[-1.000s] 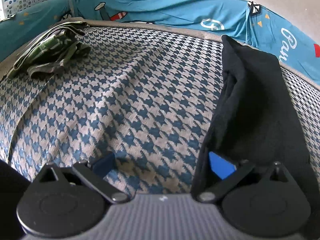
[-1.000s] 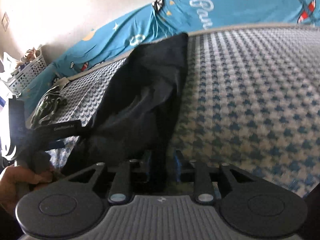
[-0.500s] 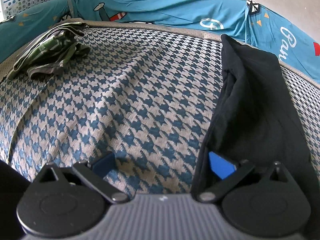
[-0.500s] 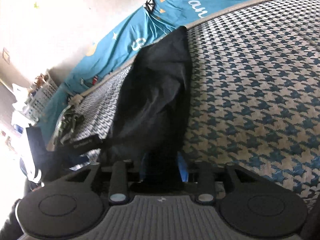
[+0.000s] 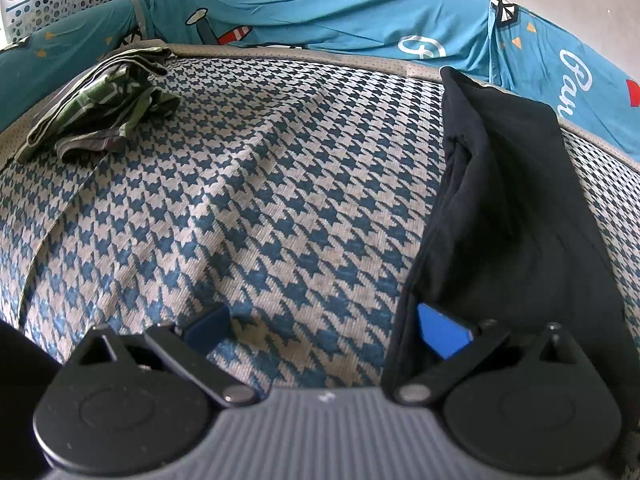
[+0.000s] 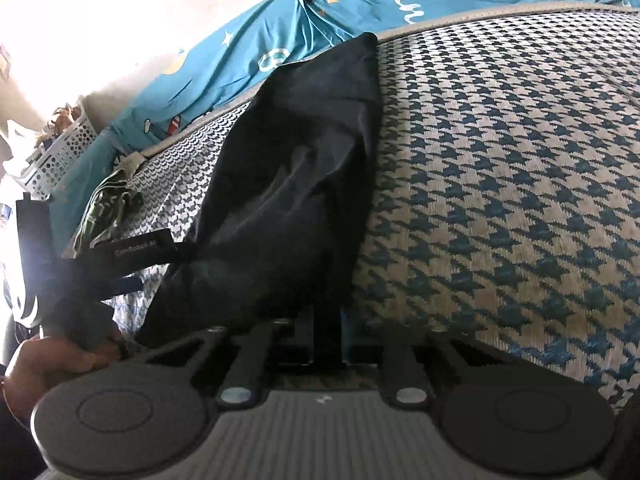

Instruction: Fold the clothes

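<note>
On the houndstooth-woven cover (image 5: 248, 200), a smooth black garment (image 5: 508, 208) is draped at 3 o'clock. "Pan" is read on teal sheet (image 6: 360, 4). Right gripper (image 6: 324, 340) is closing, pinching garment; left gripper (image 5: 320, 328) is spread.

Bed (image 5: 260, 208): covered in a blue-and-beige houndstooth spread, grey perforated edging along the far side. Lying on it: one black garment (image 5: 508, 200), bunched lengthwise, running from the near edge to the far edging; one green patterned garment (image 5: 104, 108), loosely folded, at the far corner, well apart from the black one. Teal printed sheet (image 5: 340, 16) behind the edging.
</note>
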